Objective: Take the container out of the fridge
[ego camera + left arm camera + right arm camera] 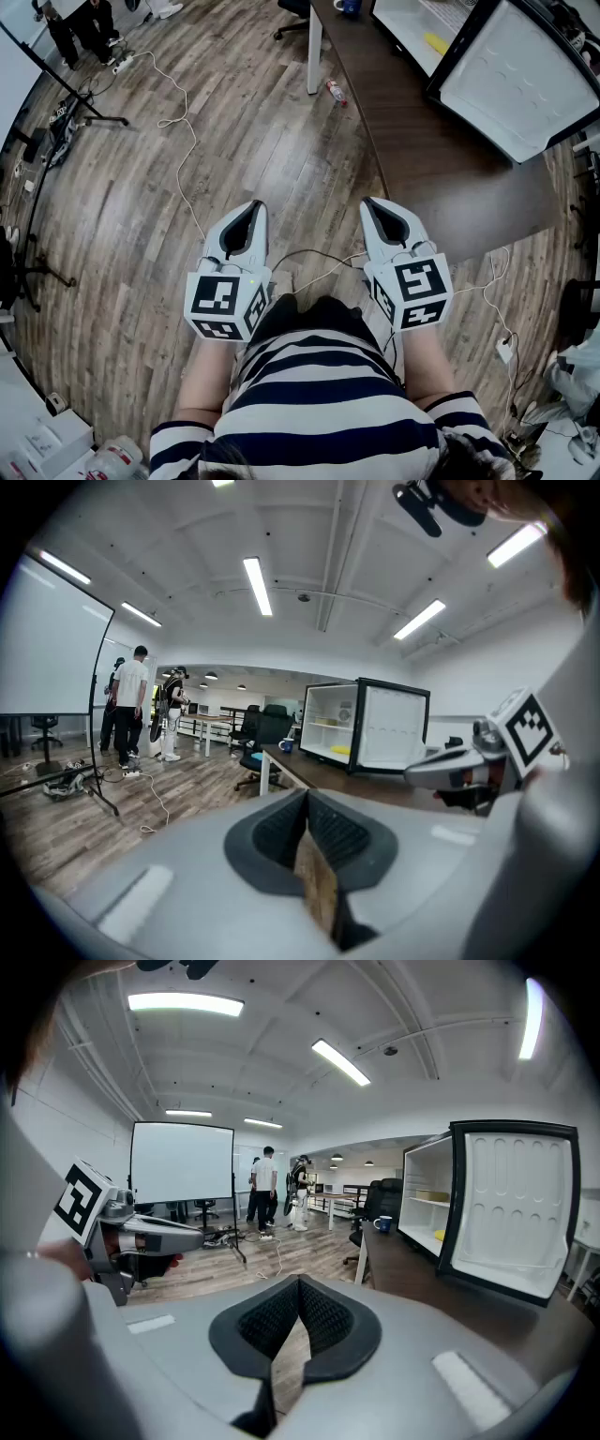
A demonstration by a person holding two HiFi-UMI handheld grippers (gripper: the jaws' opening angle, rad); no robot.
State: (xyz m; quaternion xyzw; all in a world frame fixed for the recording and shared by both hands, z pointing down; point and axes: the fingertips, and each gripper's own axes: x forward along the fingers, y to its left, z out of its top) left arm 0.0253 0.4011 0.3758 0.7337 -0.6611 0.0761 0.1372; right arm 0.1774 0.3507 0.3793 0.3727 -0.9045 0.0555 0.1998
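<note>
The small white fridge (pixel 511 84) stands on a dark table (pixel 422 159) at the far right, its door swung open. Something yellow, perhaps the container (pixel 435 42), lies on a shelf inside; it also shows as the yellow item (pixel 341 750) in the left gripper view and the yellow item (pixel 439 1236) in the right gripper view. My left gripper (pixel 249 214) and right gripper (pixel 375 210) are held side by side over the wooden floor, well short of the fridge. Both are shut with nothing between the pads. The left gripper (pixel 305 803) and right gripper (pixel 298 1302) point towards the room.
A blue mug (pixel 349 7) sits on the table's far end, by an office chair (pixel 255 738). A bottle (pixel 336 91) lies on the floor near the table leg. White cables (pixel 183 141) trail across the floor. People (pixel 267 1190) stand far off by a screen and tripods.
</note>
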